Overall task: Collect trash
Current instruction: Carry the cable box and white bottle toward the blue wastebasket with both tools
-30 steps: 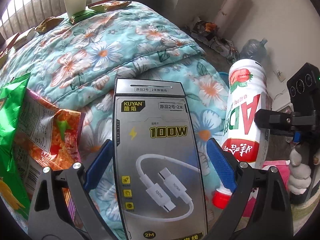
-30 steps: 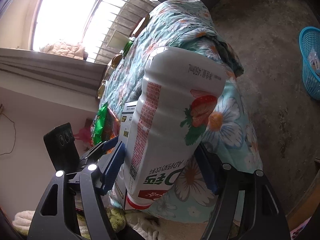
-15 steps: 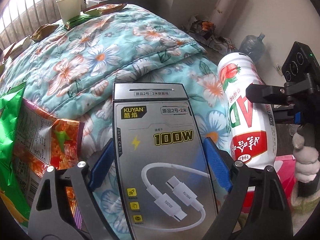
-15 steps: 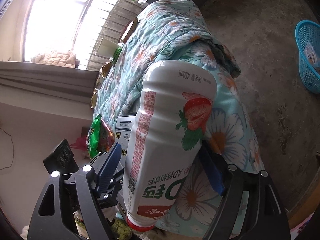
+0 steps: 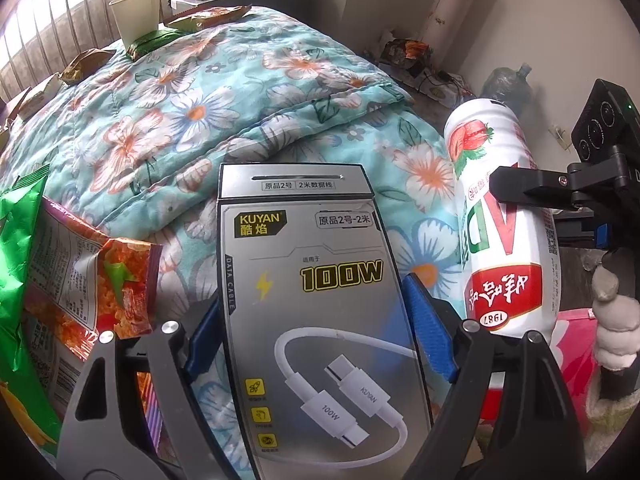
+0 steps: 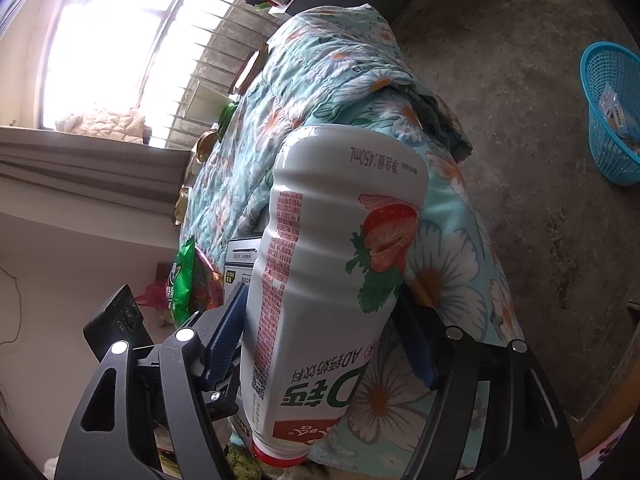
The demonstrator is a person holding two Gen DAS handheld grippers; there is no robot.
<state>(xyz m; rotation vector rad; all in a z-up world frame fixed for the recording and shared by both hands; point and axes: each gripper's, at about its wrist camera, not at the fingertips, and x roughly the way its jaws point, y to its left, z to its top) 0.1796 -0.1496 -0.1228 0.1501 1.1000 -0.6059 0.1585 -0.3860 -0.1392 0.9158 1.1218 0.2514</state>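
Note:
A grey data-cable box (image 5: 308,280) marked 100W lies lengthwise between the blue pads of my left gripper (image 5: 310,300). The jaws are closing and both pads touch the box's long edges. Just right of it is a white strawberry drink bottle (image 5: 496,216), cap end down, with a black finger of my right gripper across it. In the right wrist view the same bottle (image 6: 332,280) stands between the closing jaws of my right gripper (image 6: 322,296), with a pad pressed on each side and the red cap near the bottom edge. Both items hang over a floral quilt (image 5: 200,112).
An orange snack bag (image 5: 80,272) and a green one (image 5: 20,248) lie left of the box. A paper cup (image 5: 136,16) and more wrappers (image 5: 80,64) sit at the quilt's far end. A blue basket (image 6: 608,112) stands on the concrete floor. A pink bag (image 5: 572,344) is low right.
The left jaws have narrowed until the pads meet the box. In the left wrist view the bottle has come nearer the box and risen a little, and its cap is now hidden.

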